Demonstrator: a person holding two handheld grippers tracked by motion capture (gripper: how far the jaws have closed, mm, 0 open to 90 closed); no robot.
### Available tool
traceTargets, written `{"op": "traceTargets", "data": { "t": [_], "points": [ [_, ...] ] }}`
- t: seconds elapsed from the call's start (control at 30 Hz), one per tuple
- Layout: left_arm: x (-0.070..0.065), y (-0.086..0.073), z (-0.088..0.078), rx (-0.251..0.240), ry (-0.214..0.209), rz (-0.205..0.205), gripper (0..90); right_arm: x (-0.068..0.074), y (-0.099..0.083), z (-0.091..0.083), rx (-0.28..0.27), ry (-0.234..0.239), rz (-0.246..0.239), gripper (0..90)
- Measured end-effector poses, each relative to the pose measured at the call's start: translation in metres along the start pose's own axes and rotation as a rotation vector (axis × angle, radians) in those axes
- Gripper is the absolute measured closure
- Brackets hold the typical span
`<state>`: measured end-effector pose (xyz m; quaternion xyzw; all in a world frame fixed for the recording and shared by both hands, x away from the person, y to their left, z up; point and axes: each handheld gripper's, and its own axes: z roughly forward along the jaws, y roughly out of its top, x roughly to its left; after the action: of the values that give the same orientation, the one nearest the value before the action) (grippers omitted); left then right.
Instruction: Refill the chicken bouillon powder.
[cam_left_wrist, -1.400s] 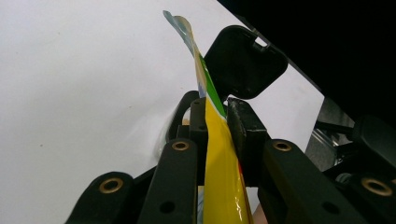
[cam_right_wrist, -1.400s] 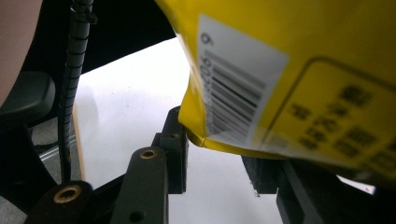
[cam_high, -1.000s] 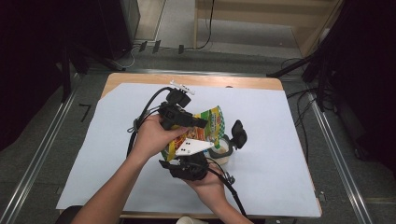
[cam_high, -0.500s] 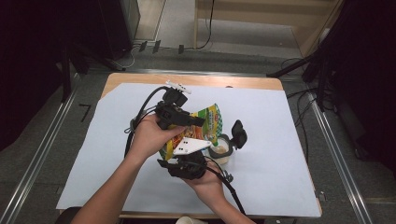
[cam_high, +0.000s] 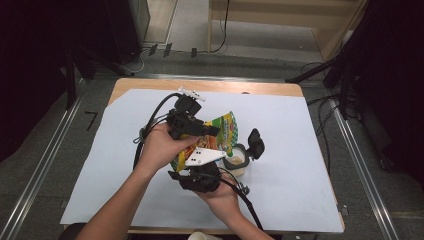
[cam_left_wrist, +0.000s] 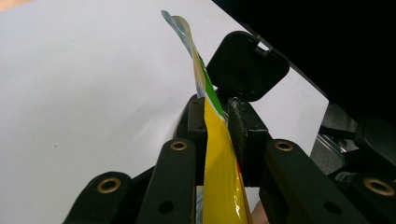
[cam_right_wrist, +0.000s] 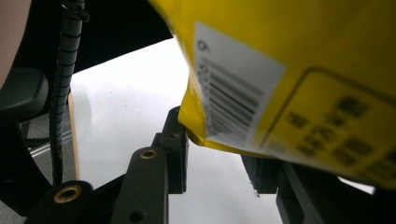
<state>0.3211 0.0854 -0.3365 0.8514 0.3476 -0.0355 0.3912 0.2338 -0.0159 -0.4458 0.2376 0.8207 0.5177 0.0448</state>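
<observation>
The yellow snack bag was held above the table near its centre — the left gripper pinched its upper edge. The right gripper sat at the bag's 6 o'clock, its jaws apart beneath the bag's lower corner. An open-lidded cup stood at the bag's 4 o'clock.
</observation>
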Motion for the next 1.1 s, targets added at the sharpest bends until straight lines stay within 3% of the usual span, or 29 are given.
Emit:
{"op": "traceTargets", "data": {
  "t": [1.1],
  "points": [
    [-0.0037, -0.0005, 0.0012, 0.010, -0.035, -0.017, 80.5, 0.0019, -0.0024, -0.0007, 0.003, -0.006, 0.012, 64.2]
  ]
}}
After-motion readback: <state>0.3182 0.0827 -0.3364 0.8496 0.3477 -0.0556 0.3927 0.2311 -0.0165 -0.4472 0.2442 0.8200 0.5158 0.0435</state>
